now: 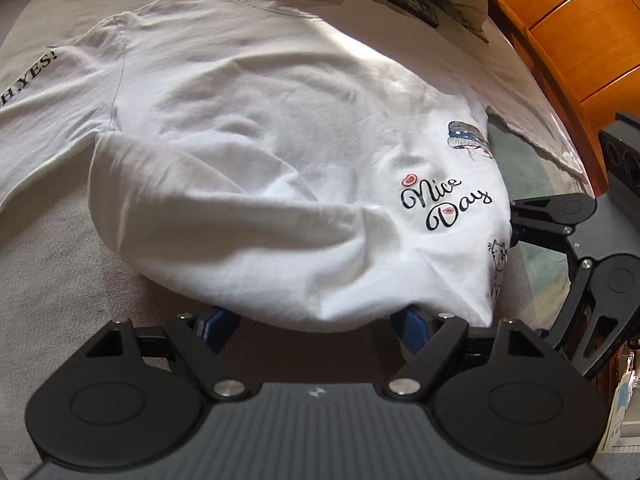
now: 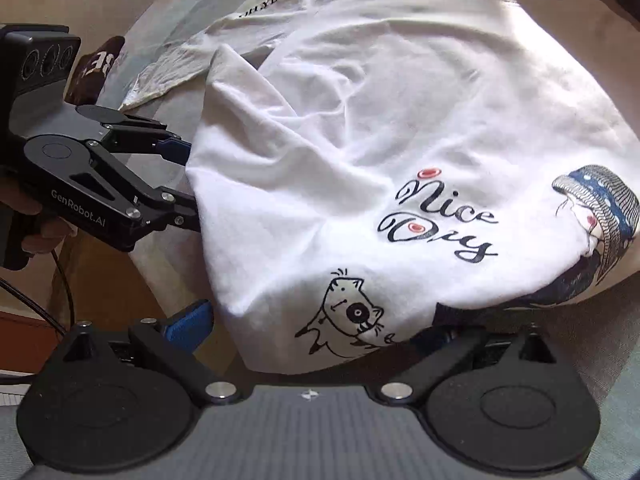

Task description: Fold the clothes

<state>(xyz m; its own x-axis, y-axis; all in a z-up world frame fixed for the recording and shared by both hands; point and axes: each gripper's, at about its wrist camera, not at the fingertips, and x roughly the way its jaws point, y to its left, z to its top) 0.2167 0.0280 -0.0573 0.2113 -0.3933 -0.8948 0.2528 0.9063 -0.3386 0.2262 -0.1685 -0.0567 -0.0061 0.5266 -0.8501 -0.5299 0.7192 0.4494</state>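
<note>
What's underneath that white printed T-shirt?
Under the white printed T-shirt lies a beige bed cover. The shirt's near edge drapes over both grippers' blue fingers, hiding their tips; anything else beneath is covered.

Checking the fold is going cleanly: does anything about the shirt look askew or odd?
The white T-shirt lies rumpled: its near part bunches over itself in thick creases. No stain or tear shows.

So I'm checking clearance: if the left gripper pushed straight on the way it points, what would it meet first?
The white T-shirt: its bunched edge already drapes between the left gripper's open fingers.
</note>
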